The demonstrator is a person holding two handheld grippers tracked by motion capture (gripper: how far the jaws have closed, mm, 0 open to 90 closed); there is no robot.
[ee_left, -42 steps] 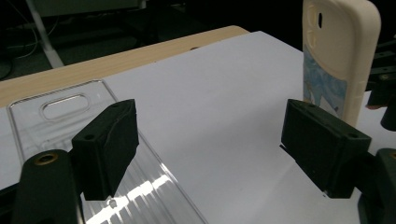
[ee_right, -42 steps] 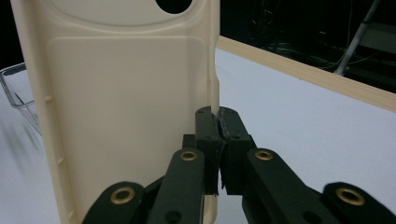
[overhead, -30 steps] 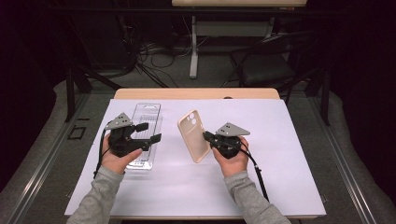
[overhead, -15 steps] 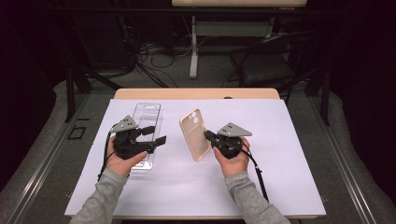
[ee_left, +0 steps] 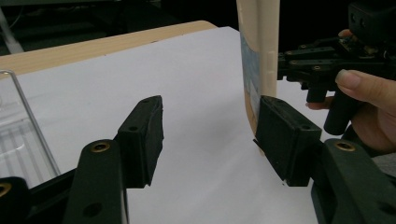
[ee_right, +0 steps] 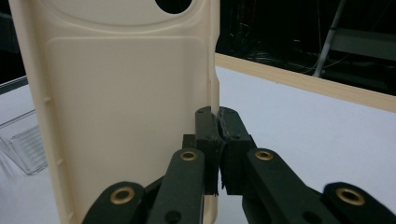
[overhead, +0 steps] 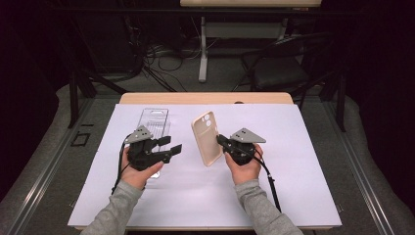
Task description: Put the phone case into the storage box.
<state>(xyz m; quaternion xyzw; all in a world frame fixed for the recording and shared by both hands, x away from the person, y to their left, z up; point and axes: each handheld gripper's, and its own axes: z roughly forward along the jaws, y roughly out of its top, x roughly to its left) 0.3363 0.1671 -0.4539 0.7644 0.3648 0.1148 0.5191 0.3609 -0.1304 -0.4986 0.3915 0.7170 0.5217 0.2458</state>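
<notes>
Phone case [overhead: 206,138]: upright, long axis vertical, pinched at its right edge by right claw [overhead: 223,142]; just right of left claw [overhead: 169,147], half-spread, closing, nothing between.

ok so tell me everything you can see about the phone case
The phone case is cream, matte, plastic-looking, with a camera cutout near its top and small button bumps along one edge. It is empty and held upright above the white sheet, the right gripper pinching its side wall. Nothing else visibly touches it.

Left gripper [overhead: 169,145] nearer phone case [overhead: 205,138], jaws narrower.
</notes>
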